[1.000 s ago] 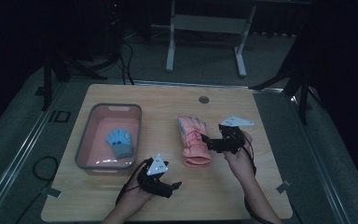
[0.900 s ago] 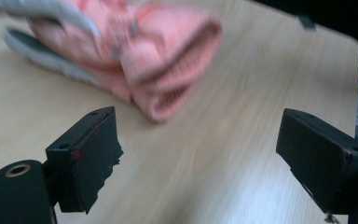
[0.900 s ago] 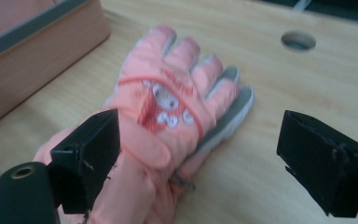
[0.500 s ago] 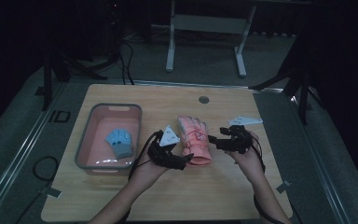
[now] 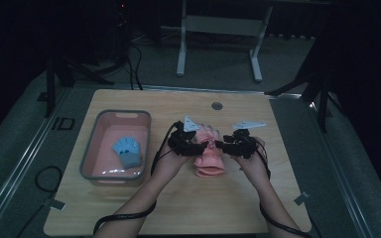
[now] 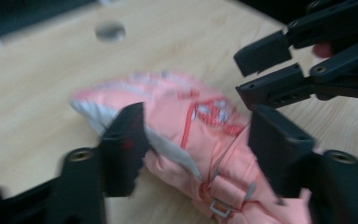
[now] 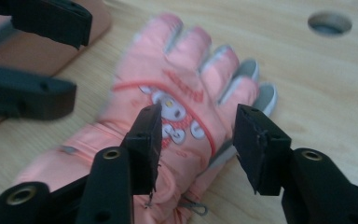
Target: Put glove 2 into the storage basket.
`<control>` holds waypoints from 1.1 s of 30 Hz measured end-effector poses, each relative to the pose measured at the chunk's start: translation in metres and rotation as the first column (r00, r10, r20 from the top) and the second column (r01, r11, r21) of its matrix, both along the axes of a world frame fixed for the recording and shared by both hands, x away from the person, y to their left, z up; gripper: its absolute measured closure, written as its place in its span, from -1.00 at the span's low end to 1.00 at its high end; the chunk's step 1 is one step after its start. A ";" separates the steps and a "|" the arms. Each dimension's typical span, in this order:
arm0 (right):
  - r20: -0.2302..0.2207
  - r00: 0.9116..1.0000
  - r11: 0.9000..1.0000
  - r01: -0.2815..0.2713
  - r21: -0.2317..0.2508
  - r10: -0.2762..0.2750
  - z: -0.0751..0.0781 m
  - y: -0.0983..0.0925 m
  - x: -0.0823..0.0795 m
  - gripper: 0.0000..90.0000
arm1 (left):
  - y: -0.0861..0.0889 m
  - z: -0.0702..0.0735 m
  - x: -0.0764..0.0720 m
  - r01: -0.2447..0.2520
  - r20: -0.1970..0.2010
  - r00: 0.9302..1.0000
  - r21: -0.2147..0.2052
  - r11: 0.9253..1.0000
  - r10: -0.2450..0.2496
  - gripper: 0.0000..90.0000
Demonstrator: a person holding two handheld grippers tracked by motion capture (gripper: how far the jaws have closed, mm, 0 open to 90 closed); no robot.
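The table (image 5: 129,208), a pale wooden top, fills the middle of the high view. At its left sits a grey-rimmed pink tub (image 5: 90,148) holding a small blue glove (image 5: 128,151). The pink glove (image 5: 209,157), a padded winter glove with grey fingertips and a printed cartoon patch, lies flat at the centre of the frame, cuff toward the bottom edge.

The left claw (image 5: 201,146) comes in from the left of the pink glove, the right claw (image 5: 222,145) from the right. Both have just been closing and straddle the glove's edges. In the left gripper view the left jaws bracket the finger side of the pink glove (image 6: 186,135); in the right gripper view the right jaws flank the printed back (image 7: 177,112), gaps visible beside the pads, so neither yet clamps.

The glove is likely light, soft and floppy, not fragile. A pinch on a thick fold or the cuff should hold best; smooth shell fabric may slip.
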State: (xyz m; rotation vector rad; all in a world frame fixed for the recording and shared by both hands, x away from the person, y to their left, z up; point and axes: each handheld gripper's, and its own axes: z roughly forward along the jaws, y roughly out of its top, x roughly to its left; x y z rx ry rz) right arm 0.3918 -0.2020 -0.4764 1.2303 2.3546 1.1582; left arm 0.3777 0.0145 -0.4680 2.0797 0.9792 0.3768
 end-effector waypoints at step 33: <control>-0.289 0.957 0.984 0.065 0.167 -0.014 -0.060 -0.007 0.028 0.59 | 0.007 -0.072 0.033 -0.012 -0.314 0.947 -0.247 0.969 -0.068 0.49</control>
